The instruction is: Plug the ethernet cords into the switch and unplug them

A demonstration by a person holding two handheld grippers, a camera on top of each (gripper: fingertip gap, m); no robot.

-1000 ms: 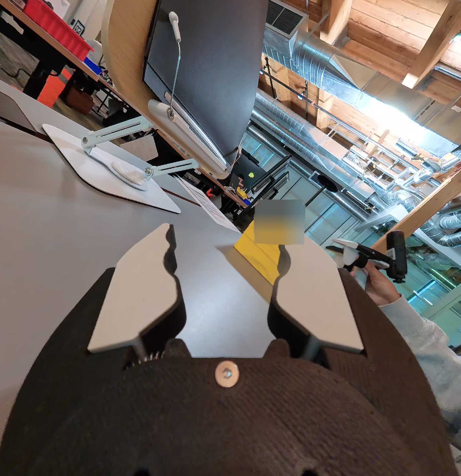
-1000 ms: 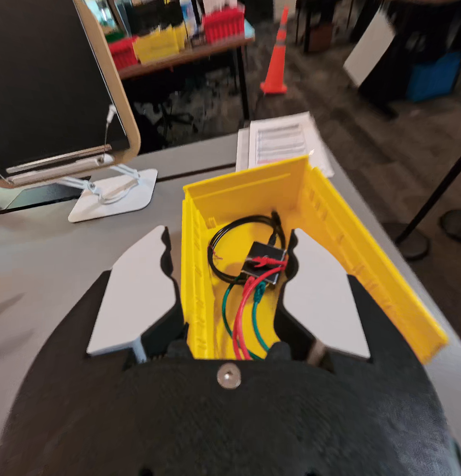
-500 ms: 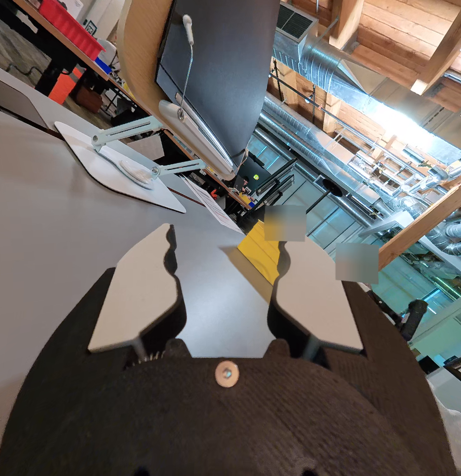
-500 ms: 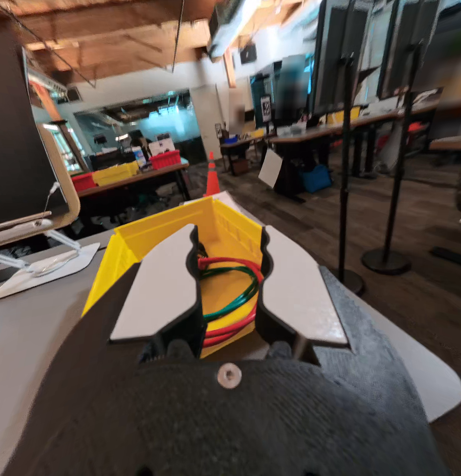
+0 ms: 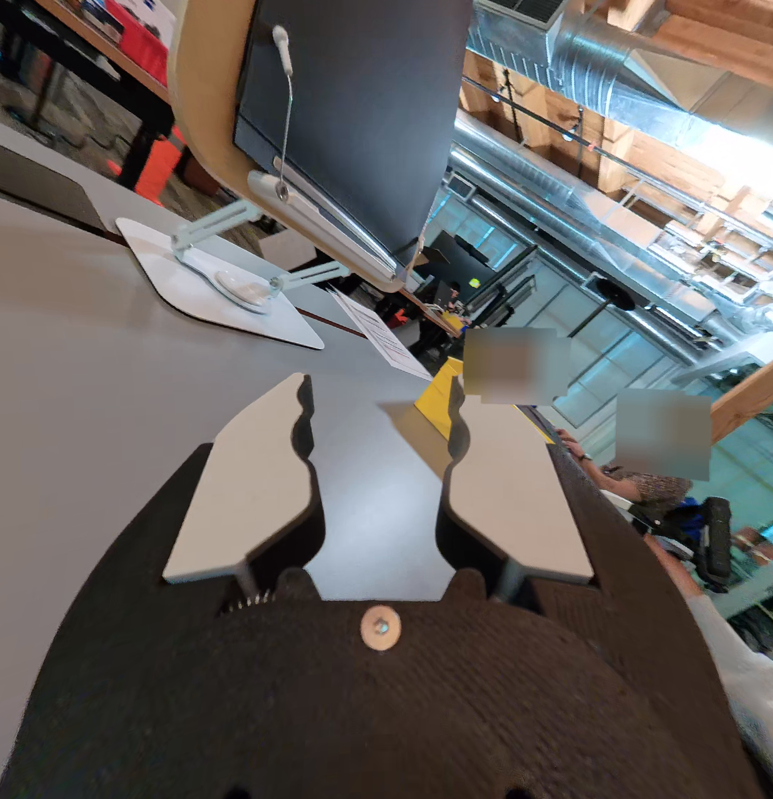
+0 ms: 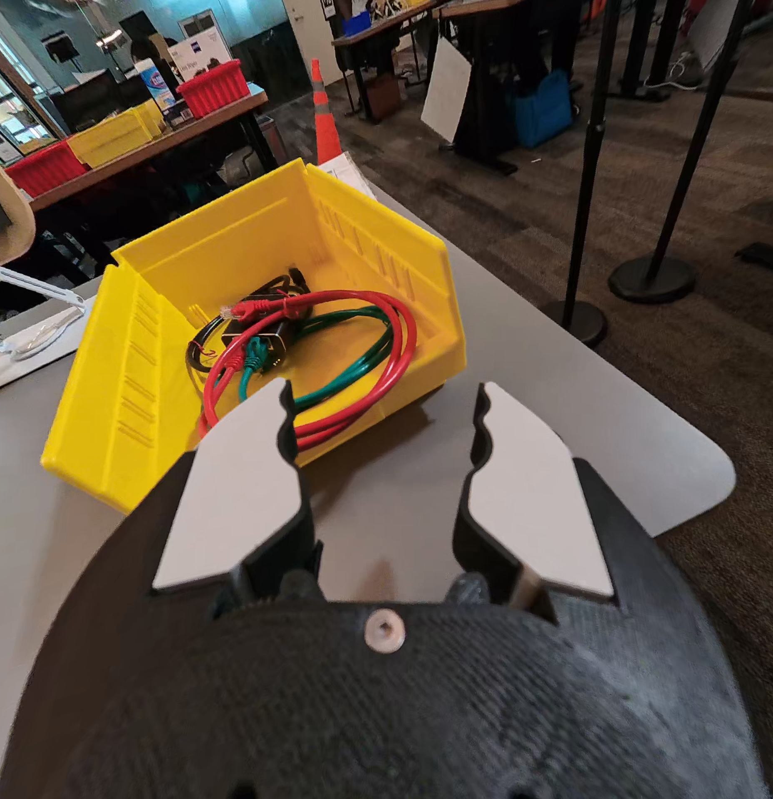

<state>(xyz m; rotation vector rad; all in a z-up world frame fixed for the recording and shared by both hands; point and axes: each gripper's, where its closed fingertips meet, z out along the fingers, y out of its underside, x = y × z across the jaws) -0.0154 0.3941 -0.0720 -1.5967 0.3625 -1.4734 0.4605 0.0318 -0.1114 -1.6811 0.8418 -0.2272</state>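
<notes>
Setup step — both tongs gaping, empty: right tongs (image 6: 382, 400) short of the bin (image 6: 129, 367), left tongs (image 5: 378, 404) over bare surface (image 5: 95, 410). Switch (image 6: 263, 337) and cords (image 6: 376, 346) lie in bin. Next: reach in, grab a free plug.

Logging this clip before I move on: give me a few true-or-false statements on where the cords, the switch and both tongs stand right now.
1. The red cord and green cord lie coiled inside the yellow bin. True.
2. The right tongs are shut on the red cord. False: they are open and hold nothing, short of the bin.
3. The black switch sits in the bin. True.
4. The left tongs grip a plug. False: they are open above the bare grey table.
5. The bin stands on the floor. False: it stands on the table.
</notes>
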